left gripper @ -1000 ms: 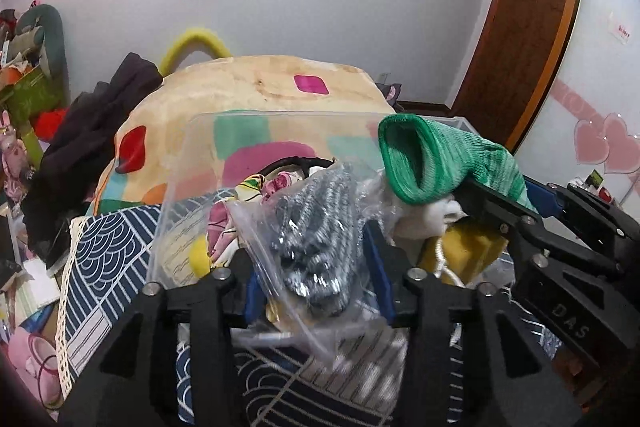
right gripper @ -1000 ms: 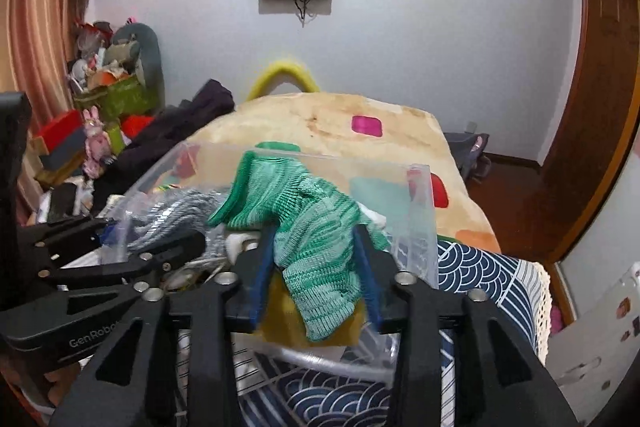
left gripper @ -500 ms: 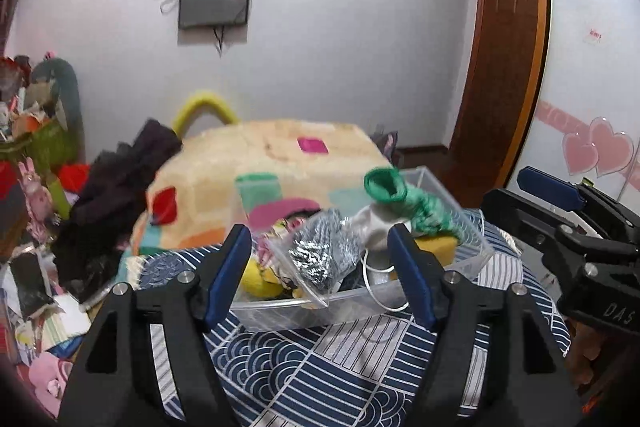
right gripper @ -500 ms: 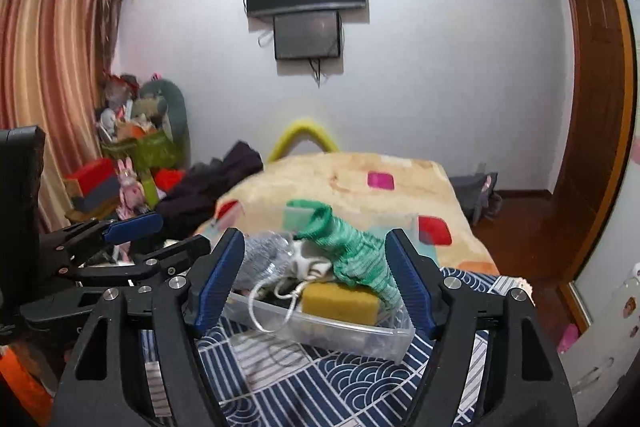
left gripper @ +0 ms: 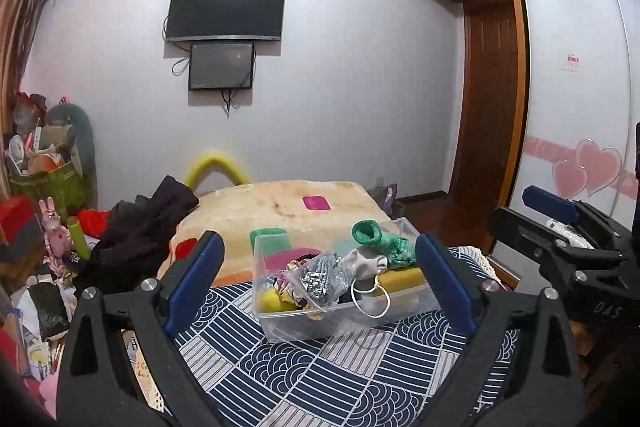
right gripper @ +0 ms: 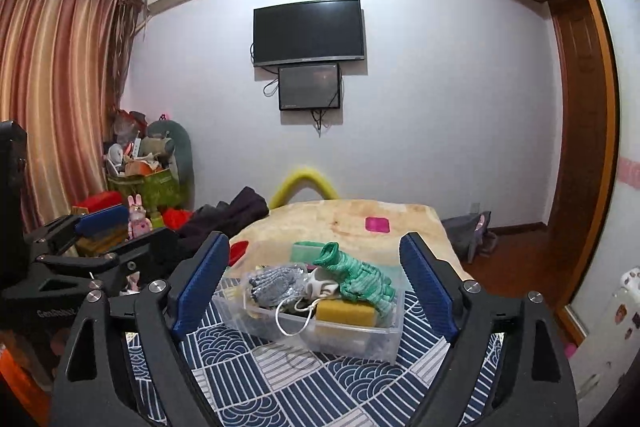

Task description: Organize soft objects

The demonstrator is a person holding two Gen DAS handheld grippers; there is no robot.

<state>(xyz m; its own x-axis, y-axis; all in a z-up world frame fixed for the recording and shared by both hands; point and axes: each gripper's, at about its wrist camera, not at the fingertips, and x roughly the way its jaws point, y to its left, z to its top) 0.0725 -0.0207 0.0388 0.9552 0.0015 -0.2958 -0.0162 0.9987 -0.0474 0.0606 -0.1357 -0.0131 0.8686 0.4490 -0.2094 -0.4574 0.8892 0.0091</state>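
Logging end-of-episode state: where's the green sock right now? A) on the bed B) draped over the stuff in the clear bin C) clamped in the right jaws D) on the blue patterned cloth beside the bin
B: the green sock lies on top of the yellow sponge inside the clear bin, and both grippers, left and right, stand open and apart from it.

Clear plastic bin [left gripper: 276, 327] sits on patterned tabletop, ahead of left gripper [left gripper: 318, 285] and framed between its spread blue pads, not touching. Packed full. Green knit sock [left gripper: 384, 241] lies on top at far right, cuff open and raised. Yellow sponge [left gripper: 400, 279] under it at right wall. Plastic bag of grey knit fabric [left gripper: 324, 277] in middle, tilted. White cord loop [left gripper: 370, 301] hangs over near rim. Yellow soft item [left gripper: 269, 301] at left.
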